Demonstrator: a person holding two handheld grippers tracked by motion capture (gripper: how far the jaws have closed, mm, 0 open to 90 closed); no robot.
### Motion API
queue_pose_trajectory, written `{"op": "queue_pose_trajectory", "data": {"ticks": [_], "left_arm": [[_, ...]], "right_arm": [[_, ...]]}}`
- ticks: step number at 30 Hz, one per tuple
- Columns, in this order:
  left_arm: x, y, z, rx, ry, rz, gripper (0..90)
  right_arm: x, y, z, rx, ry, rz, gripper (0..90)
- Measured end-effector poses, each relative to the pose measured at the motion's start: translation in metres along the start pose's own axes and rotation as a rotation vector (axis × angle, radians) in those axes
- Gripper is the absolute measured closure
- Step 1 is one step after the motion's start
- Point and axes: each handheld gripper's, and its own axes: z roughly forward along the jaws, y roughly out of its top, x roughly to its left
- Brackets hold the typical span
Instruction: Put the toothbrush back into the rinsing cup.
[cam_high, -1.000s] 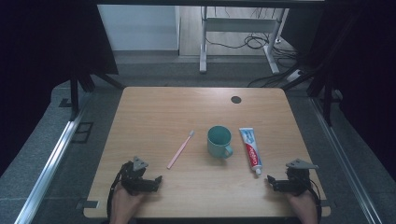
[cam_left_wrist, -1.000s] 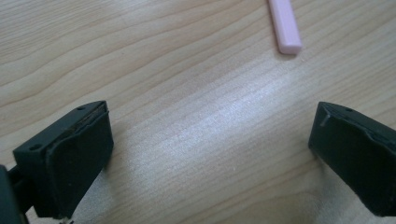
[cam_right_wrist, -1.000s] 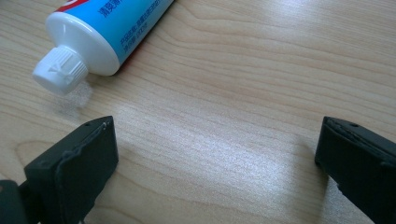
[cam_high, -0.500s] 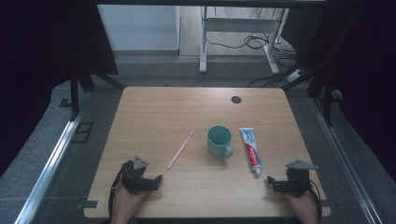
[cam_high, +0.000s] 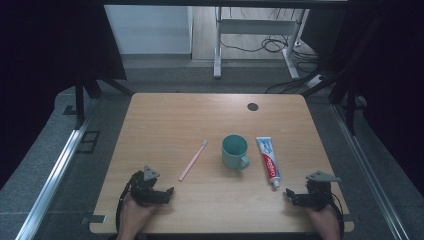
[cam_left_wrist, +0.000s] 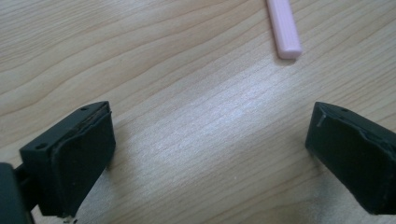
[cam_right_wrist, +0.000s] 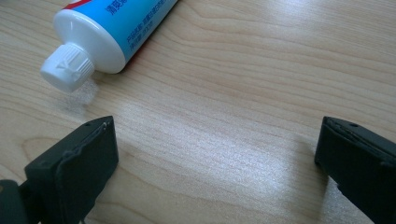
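A pink toothbrush lies at a slant on the wooden table, left of a teal mug. A white, blue and red toothpaste tube lies right of the mug, cap toward me. My left gripper rests open at the front left, nothing between its jaws; the toothbrush handle end lies just beyond them. My right gripper rests open at the front right, jaws empty, with the tube's white cap a short way ahead to the left.
A small dark round spot marks the table's far right. Beyond the far edge are a white desk frame and cables on the floor. Metal rails run along both sides of the table.
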Motion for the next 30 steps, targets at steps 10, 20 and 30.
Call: {"op": "queue_pose_trajectory", "data": {"ticks": [10, 20, 30], "left_arm": [[-0.002, 0.011, -0.006, 0.001, -0.022, 0.02, 5.1], [-0.001, 0.025, -0.004, 0.047, -0.054, 0.039, 9.4], [-0.001, 0.048, -0.003, 0.135, -0.074, 0.095, 12.9]], "right_arm": [[0.001, 0.0, 0.0, 0.001, -0.003, 0.001, 0.0], [0.001, 0.0, 0.0, 0.0, -0.003, 0.002, 0.0], [0.001, 0.0, 0.0, 0.001, -0.003, 0.003, 0.0]]}}
